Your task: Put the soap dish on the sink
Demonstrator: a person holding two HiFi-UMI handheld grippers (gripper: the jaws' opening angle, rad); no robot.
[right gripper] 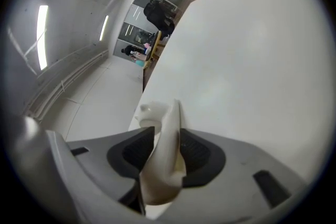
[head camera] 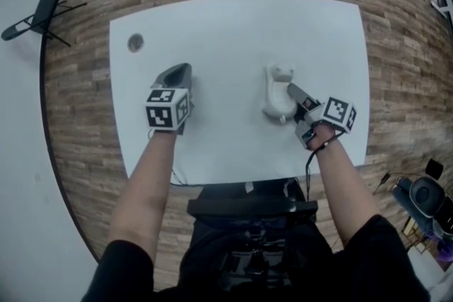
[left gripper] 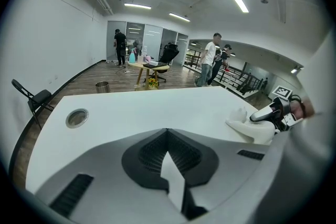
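Near edge of the table (head camera: 233,32) sits right in front of the person, both forearms reaching over it. Left gripper (head camera: 177,74) is over the left half, well in from the left edge, fingers together with nothing between them. Right gripper (head camera: 291,90) is over the right half, fingers clamped on the near rim of the soap dish (head camera: 276,92), rim wall upright between the pads. The dish is right of the table's centre and low at the surface; can't tell if it's resting or just lifted. Open white tabletop lies between the two grippers and from the dish on to the far and right edges. Only other item on top is a round hole (head camera: 135,43) near the far-left corner. Wood floor (head camera: 85,117) surrounds the table. Folding chair (head camera: 42,14) stands off the far-left corner. Bin (left gripper: 102,86), small table (left gripper: 149,66) and people (left gripper: 210,57) are beyond the far edge, well apart.
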